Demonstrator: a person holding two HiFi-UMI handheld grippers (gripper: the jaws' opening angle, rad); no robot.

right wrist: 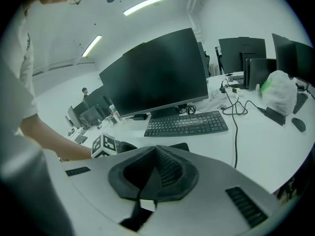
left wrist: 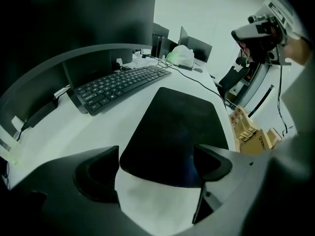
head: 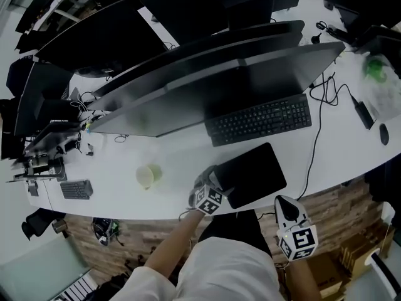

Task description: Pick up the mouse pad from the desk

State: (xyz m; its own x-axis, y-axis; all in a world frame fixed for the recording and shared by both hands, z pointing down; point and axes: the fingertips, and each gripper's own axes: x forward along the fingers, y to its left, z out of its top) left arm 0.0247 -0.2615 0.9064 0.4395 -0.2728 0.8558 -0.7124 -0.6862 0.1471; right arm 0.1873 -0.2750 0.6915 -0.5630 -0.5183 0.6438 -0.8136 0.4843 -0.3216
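Note:
The black mouse pad (head: 254,173) lies flat on the white desk (head: 175,152), in front of the keyboard and near the front edge. My left gripper (head: 215,182) is down at the pad's left end. In the left gripper view its jaws stand wide open just above the desk, with the near edge of the mouse pad (left wrist: 174,127) between them; the pads do not press on it. My right gripper (head: 289,213) hangs off the desk's front edge, right of the pad. In the right gripper view the right gripper (right wrist: 156,170) has its jaws closed together, with nothing held.
A black keyboard (head: 259,119) sits just behind the pad, under wide monitors (head: 219,80). A cable (head: 316,143) runs down the desk right of the pad. A pale cup (head: 146,176) stands left of it. A white bag (left wrist: 181,56) and cardboard boxes (left wrist: 251,134) lie farther off.

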